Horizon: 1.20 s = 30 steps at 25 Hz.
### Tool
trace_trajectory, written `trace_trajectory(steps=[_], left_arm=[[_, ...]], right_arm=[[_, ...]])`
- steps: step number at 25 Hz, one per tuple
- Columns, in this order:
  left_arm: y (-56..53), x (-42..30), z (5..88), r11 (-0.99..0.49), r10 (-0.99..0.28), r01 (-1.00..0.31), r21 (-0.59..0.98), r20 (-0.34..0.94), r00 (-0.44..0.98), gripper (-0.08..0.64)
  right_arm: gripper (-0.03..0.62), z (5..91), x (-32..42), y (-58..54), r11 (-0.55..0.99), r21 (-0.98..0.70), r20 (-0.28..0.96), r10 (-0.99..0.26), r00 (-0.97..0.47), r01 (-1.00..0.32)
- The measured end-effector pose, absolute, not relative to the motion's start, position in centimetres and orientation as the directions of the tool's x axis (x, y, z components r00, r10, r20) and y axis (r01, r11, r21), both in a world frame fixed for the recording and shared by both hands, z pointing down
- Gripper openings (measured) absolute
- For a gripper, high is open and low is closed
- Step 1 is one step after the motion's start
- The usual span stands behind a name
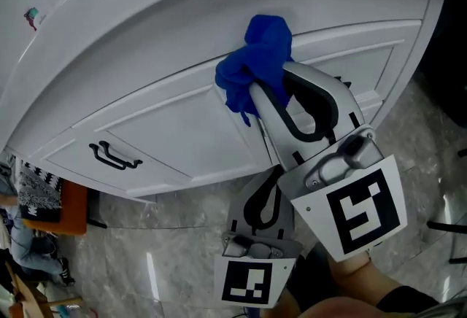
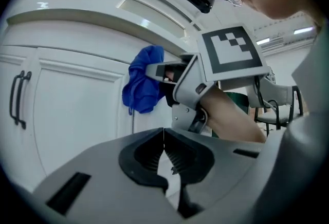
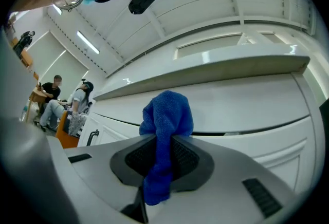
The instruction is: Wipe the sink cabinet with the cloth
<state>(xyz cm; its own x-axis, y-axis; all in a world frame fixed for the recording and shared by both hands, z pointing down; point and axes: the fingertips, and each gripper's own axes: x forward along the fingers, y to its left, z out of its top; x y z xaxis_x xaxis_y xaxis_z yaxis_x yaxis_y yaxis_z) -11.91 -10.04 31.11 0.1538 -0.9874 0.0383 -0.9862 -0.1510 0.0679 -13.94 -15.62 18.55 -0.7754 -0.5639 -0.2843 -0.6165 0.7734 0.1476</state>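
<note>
A bunched blue cloth [image 1: 255,65] is clamped in my right gripper [image 1: 267,87], which is shut on it and presses it against the white sink cabinet [image 1: 168,127] just under the countertop edge. In the right gripper view the blue cloth [image 3: 163,141] sticks out past the jaws and hangs down between them, against the white cabinet front [image 3: 247,110]. My left gripper [image 1: 271,176] hangs lower, below the right one, shut with nothing between its jaws. From the left gripper view the cloth [image 2: 143,86] and my right gripper [image 2: 157,71] show ahead of the shut left gripper [image 2: 164,129].
A black handle [image 1: 113,157] sits on the left cabinet door [image 1: 146,145]. The white countertop [image 1: 146,10] overhangs the cabinet. Grey marble floor [image 1: 175,251] lies below. An orange seat [image 1: 69,208] stands at the left, and people sit far off [image 3: 51,95].
</note>
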Motion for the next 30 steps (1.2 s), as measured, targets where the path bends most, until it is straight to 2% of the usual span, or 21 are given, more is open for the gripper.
trace_trajectory(steps=[5, 11, 17, 24, 30], left_arm=[[-10.0, -12.6, 30.1, -0.148, -0.987, -0.988, 0.033, 0.054, 0.15, 0.006], [-10.9, -12.0, 27.6, -0.195, -0.981, -0.981, 0.006, 0.009, 0.195, 0.006], [-10.7, -13.0, 31.9, -0.161, -0.985, -0.985, 0.068, 0.056, 0.165, 0.006], [-11.9, -11.4, 31.7, -0.224, -0.974, -0.972, 0.076, 0.022, 0.226, 0.006], [-12.0, -12.2, 32.0, -0.191, -0.981, -0.978, 0.089, 0.029, 0.194, 0.006]], right_arm=[[0.077, 18.8, -14.0, -15.5, 0.796, 0.152, -0.273, -0.536, -0.799, -0.586], [0.077, 18.6, -13.9, -15.5, 0.793, 0.131, -0.283, -0.545, -0.789, -0.595], [0.077, 18.8, -13.9, -15.4, 0.807, 0.118, -0.318, -0.521, -0.792, -0.579], [0.077, 19.1, -13.9, -15.5, 0.803, 0.162, -0.299, -0.514, -0.804, -0.574], [0.077, 19.4, -13.8, -15.6, 0.796, 0.177, -0.295, -0.517, -0.803, -0.578]])
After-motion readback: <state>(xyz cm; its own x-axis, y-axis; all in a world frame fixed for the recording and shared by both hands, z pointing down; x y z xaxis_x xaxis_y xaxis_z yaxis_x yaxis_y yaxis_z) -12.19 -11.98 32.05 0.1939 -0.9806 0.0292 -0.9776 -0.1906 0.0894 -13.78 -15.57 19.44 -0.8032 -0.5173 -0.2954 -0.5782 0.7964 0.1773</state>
